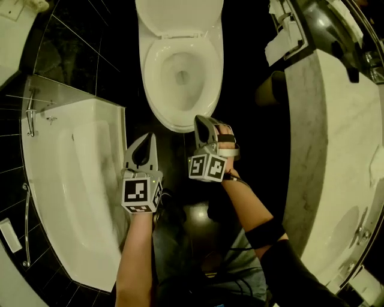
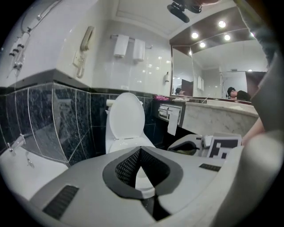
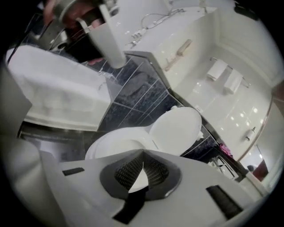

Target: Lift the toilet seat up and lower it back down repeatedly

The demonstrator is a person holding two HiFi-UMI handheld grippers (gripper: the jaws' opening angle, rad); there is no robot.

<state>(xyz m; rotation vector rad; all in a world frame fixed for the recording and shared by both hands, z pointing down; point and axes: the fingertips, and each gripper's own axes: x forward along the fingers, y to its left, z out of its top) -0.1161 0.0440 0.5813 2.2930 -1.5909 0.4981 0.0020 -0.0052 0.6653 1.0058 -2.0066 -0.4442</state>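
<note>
Head view: toilet seat (image 1: 154, 90) lying flat on the bowl, lid (image 1: 180, 15) raised behind it. Left gripper (image 1: 147, 137) and right gripper (image 1: 203, 122) sit before the bowl's front edge, touching nothing. Both have jaws closed tip to tip and empty, probably so the tips can hook under the seat's front edge.

Left gripper view: adds wall phone (image 2: 83, 48) and mirror (image 2: 222, 75), unseen from above.

Right gripper view: confirms the lid is upright and the seat down.

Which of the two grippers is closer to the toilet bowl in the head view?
The right gripper: its tip sits at the front rim of the toilet bowl, while the left gripper is farther back, beside the bathtub.
</note>
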